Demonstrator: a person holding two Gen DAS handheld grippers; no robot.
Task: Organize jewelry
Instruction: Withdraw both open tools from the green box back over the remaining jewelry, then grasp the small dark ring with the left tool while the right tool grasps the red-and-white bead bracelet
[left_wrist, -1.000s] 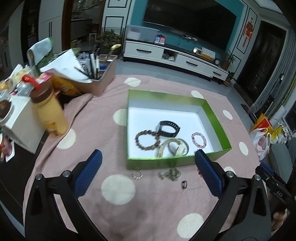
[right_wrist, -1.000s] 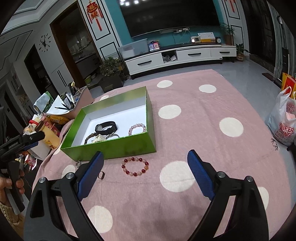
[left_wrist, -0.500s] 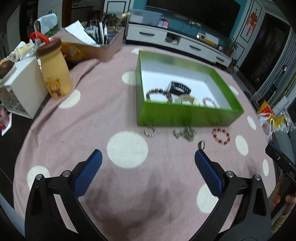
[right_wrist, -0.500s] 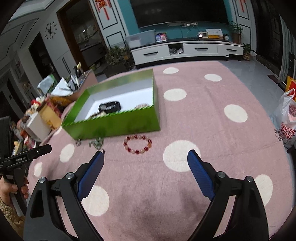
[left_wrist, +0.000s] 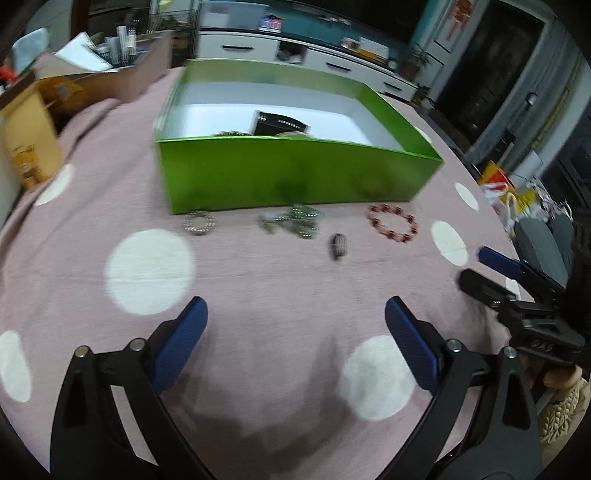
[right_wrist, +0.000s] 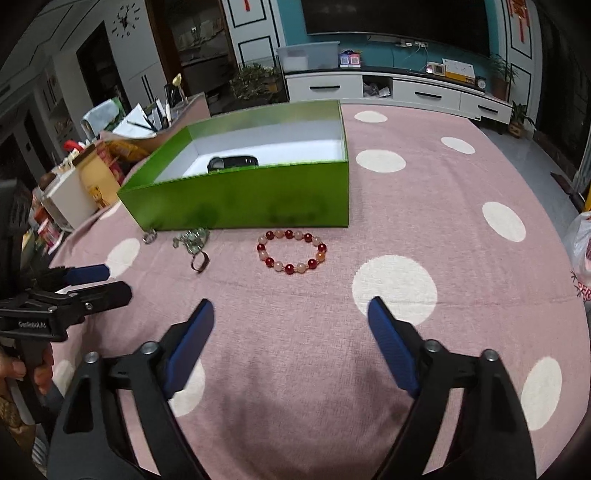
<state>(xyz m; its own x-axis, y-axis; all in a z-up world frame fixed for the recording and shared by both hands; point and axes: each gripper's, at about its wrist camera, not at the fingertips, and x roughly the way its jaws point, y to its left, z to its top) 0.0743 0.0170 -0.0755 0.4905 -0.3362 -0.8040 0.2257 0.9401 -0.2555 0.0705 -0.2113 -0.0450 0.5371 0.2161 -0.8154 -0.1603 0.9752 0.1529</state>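
Four loose pieces of jewelry lay in a row on the pink cloth with white polka dots (right_wrist: 424, 206), just in front of the near wall of the glossy green cardboard box with a white interior (right_wrist: 258, 195). The largest was a round bracelet of red and pale pink beads (right_wrist: 291, 251), lying flat as an open circle and apart from the box wall. To its left we saw a small dark ring (right_wrist: 200, 263) tipped on its edge, then a tangled heap of greenish silver chain (right_wrist: 192, 237), and farthest left a small coiled band of silvery beads (left_wrist: 198, 223), blurred in both views. Inside the box a black wristband (right_wrist: 232, 162) rested on the white floor, with the tops of other pieces barely showing over the wall. Our right gripper (right_wrist: 290, 341) hovered over the cloth short of the bead bracelet, its blue-padded jaws having just been narrowing yet well apart with nothing between them. Our left gripper (left_wrist: 295, 339) hung over the cloth short of the chain and ring, its jaws also having just drawn in slightly, wide apart and empty.
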